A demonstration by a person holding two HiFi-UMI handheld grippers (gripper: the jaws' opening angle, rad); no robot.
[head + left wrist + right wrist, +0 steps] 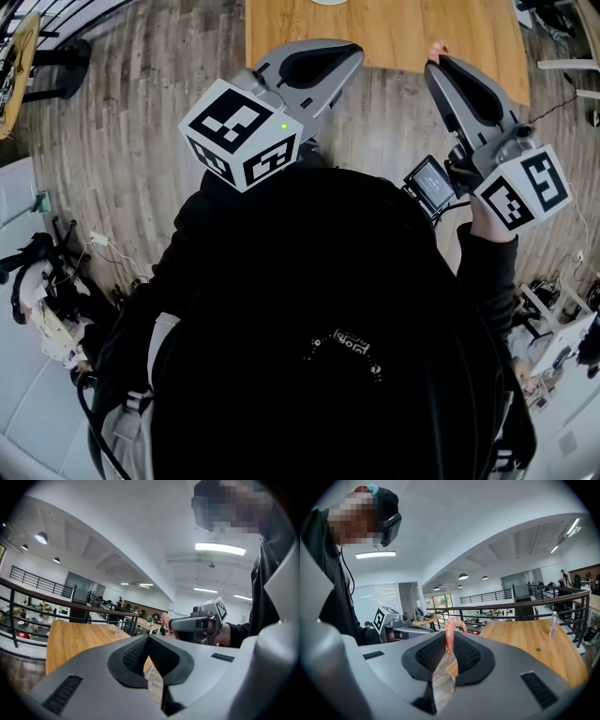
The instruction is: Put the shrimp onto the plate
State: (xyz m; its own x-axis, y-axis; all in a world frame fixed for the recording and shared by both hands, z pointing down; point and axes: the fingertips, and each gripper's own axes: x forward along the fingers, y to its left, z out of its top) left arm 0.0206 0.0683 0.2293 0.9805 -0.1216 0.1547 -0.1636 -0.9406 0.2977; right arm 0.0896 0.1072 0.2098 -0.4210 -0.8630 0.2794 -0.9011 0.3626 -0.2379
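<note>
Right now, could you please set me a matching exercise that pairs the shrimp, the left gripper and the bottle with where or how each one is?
Things:
1. shrimp
2. left gripper
3. bottle

Places and states:
A. standing upright on the wooden table
B. shut, with nothing in it
C. pinched in the right gripper

Pairs: 1-C, 2-B, 3-A.
</note>
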